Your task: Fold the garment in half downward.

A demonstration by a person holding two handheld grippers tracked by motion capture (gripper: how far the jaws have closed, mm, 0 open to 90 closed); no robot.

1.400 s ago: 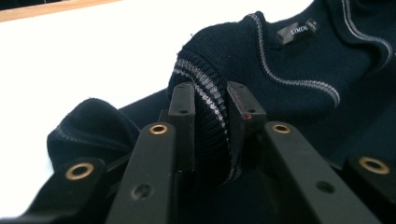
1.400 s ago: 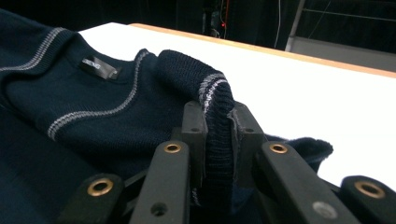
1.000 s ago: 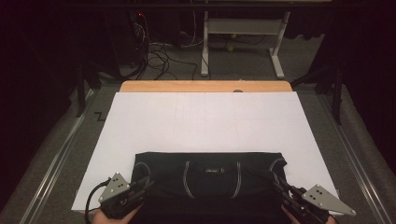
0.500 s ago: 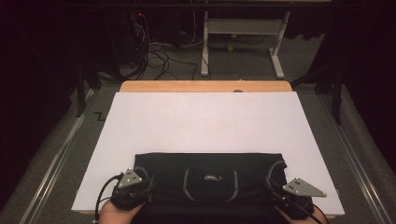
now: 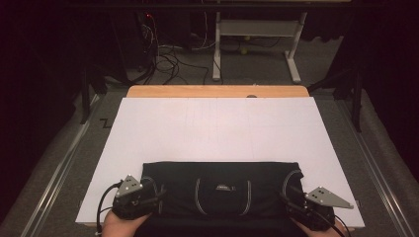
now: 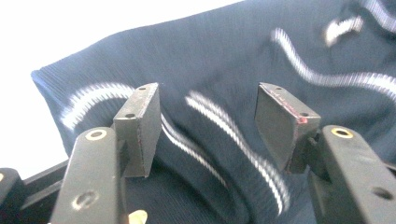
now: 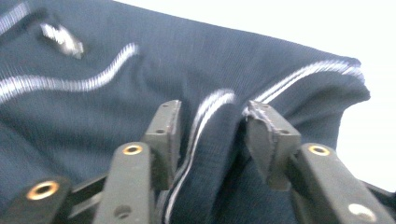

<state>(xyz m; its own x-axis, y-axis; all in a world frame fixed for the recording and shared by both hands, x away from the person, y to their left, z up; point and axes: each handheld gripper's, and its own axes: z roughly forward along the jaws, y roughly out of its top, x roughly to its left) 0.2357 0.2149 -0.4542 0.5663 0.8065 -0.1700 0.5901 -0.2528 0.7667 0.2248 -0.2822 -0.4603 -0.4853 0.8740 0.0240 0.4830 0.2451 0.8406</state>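
Note:
A dark navy garment point(image 5: 220, 173) with thin white curved stripes lies folded flat on the near part of a white sheet point(image 5: 217, 128). My left gripper point(image 5: 159, 197) sits at its near left corner. In the left gripper view, that gripper point(image 6: 208, 100) has just been opening. Its jaws stand wide apart over the striped cloth point(image 6: 224, 56), and the pads do not press it. My right gripper point(image 5: 284, 198) sits at the near right corner. The right gripper point(image 7: 214, 109) has also been opening, and a loose ridge of cloth point(image 7: 140, 70) still stands between its pads.
The white sheet covers a wooden table whose far edge point(image 5: 217, 91) shows bare. Beyond it are a carpeted floor with cables point(image 5: 163, 54) and a white table frame point(image 5: 257, 34). Metal rails point(image 5: 59, 168) run along both sides of the table.
Both hands have come slightly inward and down at the garment's near corners. The garment has settled flat and has hardly shifted.

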